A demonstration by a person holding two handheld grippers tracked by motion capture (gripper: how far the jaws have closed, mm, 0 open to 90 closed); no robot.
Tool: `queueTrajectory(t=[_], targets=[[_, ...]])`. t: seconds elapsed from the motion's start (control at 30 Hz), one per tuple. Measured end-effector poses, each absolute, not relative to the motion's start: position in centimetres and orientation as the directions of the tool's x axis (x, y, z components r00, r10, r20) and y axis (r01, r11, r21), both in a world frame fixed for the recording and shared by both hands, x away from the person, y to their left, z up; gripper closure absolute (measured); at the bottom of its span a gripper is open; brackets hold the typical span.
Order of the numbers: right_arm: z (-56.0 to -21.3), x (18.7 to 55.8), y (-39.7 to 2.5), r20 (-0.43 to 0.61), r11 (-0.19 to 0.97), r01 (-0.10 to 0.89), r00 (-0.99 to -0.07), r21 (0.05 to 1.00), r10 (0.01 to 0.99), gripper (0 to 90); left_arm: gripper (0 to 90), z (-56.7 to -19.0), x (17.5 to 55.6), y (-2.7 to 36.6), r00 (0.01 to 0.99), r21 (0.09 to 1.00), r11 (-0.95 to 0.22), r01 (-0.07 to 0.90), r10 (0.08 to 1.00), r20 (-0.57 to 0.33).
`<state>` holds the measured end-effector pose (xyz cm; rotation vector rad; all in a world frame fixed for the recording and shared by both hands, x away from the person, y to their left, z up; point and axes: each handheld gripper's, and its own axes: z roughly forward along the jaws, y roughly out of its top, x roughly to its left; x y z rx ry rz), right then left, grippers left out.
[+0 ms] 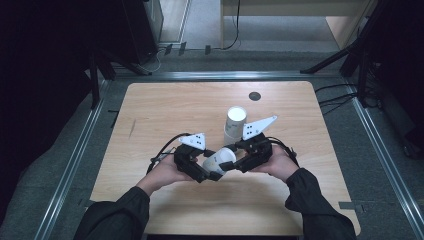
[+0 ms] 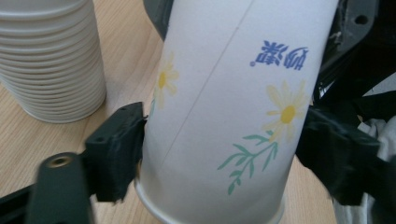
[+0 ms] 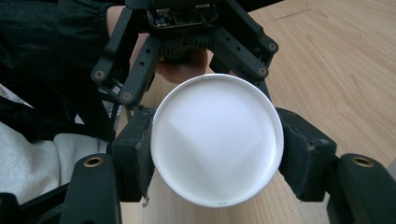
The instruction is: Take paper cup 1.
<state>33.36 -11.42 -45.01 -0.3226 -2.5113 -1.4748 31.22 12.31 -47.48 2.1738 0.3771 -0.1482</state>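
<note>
Above the desk's [image 1: 165, 107] near middle, a paper cup [image 1: 219, 160] lies sideways, pinched by both tools: left tool [image 1: 212, 172] around its side, right tool [image 1: 231, 165] gripping its base. Cup stack [image 1: 234, 125] just beyond.

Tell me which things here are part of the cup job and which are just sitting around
In the job:
paper cup, clamped by both grippers
left gripper
right gripper
stack of paper cups, upside down beside them

Lying about:
dark round disc at the table's far edge
black stand legs on the floor beyond
</note>
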Motion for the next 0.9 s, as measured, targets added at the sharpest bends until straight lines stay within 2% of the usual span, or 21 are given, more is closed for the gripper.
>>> queueTrajectory(t=[0.6,0.9], targets=[[-45.21,33.54,-11.32,0.324,0.478,0.320,-0.943,0.818,0.076,35.5,25.3,-47.50,30.86,12.36,0.968,0.768,-0.591,0.247,0.190,-0.164],[-45.28,33.58,-11.27,0.328,0.481,0.322,-0.942,0.816,0.074,35.6,27.9,-47.44,30.82,12.41,0.970,0.765,-0.599,0.238,0.186,-0.157]])
